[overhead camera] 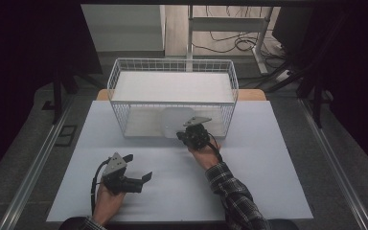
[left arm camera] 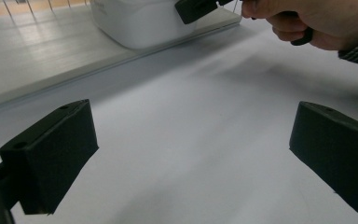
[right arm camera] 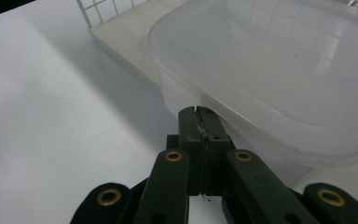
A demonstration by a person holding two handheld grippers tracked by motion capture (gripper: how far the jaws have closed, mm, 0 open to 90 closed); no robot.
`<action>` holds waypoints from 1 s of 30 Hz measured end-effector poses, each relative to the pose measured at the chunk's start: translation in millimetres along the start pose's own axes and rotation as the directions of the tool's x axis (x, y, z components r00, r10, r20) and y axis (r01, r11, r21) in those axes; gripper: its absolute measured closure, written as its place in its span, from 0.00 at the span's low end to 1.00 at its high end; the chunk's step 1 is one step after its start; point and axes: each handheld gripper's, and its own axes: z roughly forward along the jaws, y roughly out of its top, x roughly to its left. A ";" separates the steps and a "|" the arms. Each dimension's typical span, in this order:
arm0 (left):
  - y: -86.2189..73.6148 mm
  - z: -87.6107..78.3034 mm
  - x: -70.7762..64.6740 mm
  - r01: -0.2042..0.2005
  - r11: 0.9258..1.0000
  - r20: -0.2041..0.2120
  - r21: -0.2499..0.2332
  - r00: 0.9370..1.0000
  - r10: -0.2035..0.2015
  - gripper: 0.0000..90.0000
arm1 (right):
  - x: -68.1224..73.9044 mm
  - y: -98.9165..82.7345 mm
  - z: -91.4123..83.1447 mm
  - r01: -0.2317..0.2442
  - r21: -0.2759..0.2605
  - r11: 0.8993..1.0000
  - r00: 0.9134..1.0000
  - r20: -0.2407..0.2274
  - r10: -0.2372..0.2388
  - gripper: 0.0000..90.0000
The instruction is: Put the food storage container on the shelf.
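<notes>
White sheeting covers the table (overhead camera: 249,187), with dark floor around it. Nearest the person, the left gripper (overhead camera: 139,167) hovers low over the bare sheet, its jaws spread wide and empty. Farther forward, the right gripper (overhead camera: 184,135) has its jaws pressed together at the rim of a translucent white plastic container (right arm camera: 279,70), though whether they pinch the rim is unclear. That rounded-cornered, empty container sits on the lower shelf of a white wire basket rack (overhead camera: 120,76).

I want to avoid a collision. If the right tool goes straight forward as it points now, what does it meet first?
Most likely the translucent plastic container directly ahead of the shut right tool; they look almost touching already.
</notes>
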 end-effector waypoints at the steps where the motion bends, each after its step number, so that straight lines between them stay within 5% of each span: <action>1: 0.7 -1.0 0.3 0.016 1.000 0.010 -0.004 1.000 -0.016 0.00 | -0.8 0.6 0.7 -0.003 0.000 1.000 1.000 0.002 0.003 0.99; 27: 3.3 -0.1 -6.1 -0.012 1.000 0.041 0.002 0.999 0.012 0.01 | -13.6 6.4 11.3 -0.029 -0.010 1.000 0.999 0.021 0.030 0.99; 30: 3.4 0.1 -6.2 -0.016 1.000 0.035 0.008 0.999 0.016 0.02 | -13.0 7.3 8.0 -0.047 -0.021 0.999 0.999 0.003 0.047 0.92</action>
